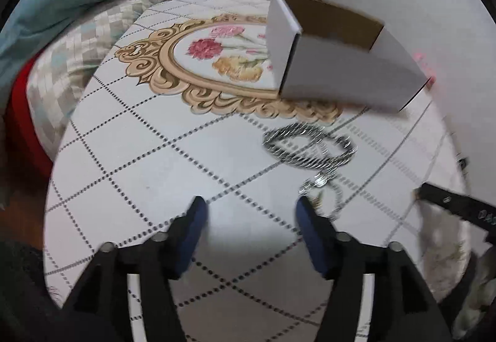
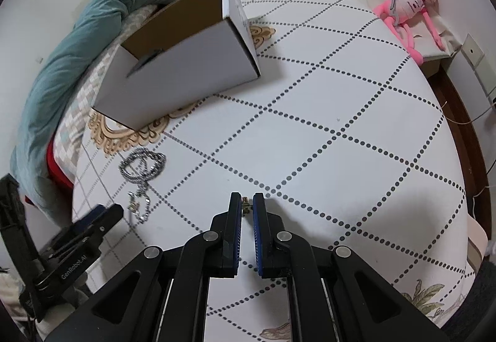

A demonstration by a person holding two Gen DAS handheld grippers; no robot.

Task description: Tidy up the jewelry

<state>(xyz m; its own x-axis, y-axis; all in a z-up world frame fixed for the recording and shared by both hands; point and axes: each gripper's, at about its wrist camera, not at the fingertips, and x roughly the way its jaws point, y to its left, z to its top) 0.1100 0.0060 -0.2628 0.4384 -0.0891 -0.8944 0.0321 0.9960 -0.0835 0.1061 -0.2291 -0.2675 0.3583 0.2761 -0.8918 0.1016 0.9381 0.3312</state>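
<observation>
A silver chain necklace [image 1: 310, 146] lies coiled on the white patterned tabletop [image 1: 139, 156], its clasp end trailing toward my left gripper's right fingertip. My left gripper [image 1: 250, 205] is open with nothing between its blue pads, and the chain sits just ahead and to the right of it. Behind the chain stands an open white cardboard box [image 1: 350, 69] with a brown inside. In the right wrist view, my right gripper [image 2: 247, 202] is shut on a small gold-coloured piece of jewelry [image 2: 245, 206] held at its tips above the table. The chain [image 2: 142, 165], the box [image 2: 186, 72] and the left gripper [image 2: 102, 215] lie to its left.
A teal duvet [image 2: 77, 56] and a checked bed cover [image 1: 71, 63] lie past the table's far left edge. A pink plush toy [image 2: 409, 7] rests on a white bag at the far right. White walls close in behind the box.
</observation>
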